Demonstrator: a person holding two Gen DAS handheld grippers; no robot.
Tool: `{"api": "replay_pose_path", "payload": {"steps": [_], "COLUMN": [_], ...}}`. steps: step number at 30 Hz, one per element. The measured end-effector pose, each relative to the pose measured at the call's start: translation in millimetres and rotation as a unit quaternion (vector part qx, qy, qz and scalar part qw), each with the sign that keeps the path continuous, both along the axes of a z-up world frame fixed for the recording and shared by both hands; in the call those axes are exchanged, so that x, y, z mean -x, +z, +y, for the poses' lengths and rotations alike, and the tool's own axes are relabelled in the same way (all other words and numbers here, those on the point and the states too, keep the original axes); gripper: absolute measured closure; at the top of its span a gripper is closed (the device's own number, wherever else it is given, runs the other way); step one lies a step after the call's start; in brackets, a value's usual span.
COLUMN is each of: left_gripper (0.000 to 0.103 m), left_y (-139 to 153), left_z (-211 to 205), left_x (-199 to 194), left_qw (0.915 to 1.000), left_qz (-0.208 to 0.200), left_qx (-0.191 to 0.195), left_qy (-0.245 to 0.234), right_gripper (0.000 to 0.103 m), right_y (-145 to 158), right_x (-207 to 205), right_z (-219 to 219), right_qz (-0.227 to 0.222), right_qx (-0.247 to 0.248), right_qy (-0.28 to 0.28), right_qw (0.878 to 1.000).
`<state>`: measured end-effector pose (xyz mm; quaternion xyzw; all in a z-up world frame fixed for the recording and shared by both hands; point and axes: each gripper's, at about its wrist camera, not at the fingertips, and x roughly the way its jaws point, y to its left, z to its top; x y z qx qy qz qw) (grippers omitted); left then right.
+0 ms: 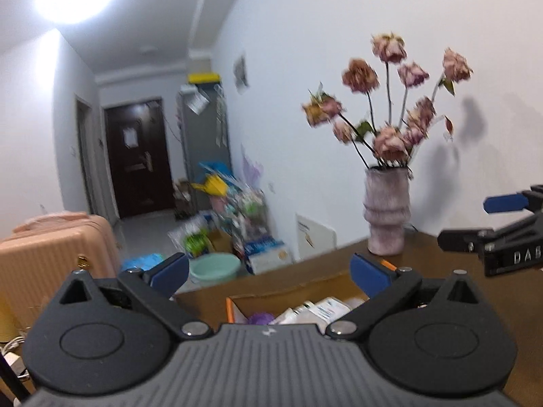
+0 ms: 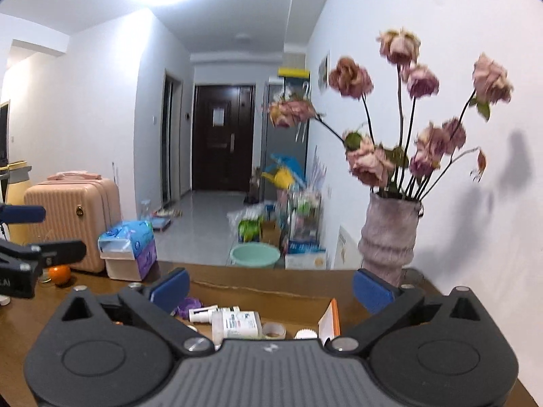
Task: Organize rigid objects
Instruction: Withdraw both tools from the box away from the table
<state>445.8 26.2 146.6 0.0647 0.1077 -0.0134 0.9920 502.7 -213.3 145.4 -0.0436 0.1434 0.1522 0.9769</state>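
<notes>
An open cardboard box sits on the brown table and holds small items: a white medicine box, a white spray bottle, a tape roll and a purple item. The box also shows in the left wrist view. My left gripper is open and empty above the box. My right gripper is open and empty above the box. Each gripper appears at the edge of the other's view, the right one and the left one.
A pink vase of dried roses stands at the table's far right by the wall. A tissue pack and an orange lie at the table's left. A pink suitcase, a green basin and clutter stand on the floor beyond.
</notes>
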Motion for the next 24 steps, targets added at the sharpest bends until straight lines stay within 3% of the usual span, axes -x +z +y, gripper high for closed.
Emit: {"api": "replay_pose_path", "payload": {"steps": [7, 17, 24], "left_gripper": [0.000, 0.000, 0.000], "left_y": [-12, -31, -60], "left_z": [8, 21, 3], "left_x": [27, 56, 108], "left_qw": [0.9986, 0.9982, 0.9989], "left_qz": [-0.021, -0.020, -0.018], "left_qx": [0.038, 0.047, -0.023], "left_qy": [0.030, 0.032, 0.036], "right_gripper": [0.000, 0.000, 0.000], "right_y": [-10, -13, -35], "right_x": [26, 58, 106], "right_z": [2, 1, -13], "right_qz": [-0.018, -0.028, -0.047], "right_qx": [-0.008, -0.009, -0.003], "right_qy": [-0.008, 0.001, 0.014], "right_qw": [1.000, 1.000, 0.999]}}
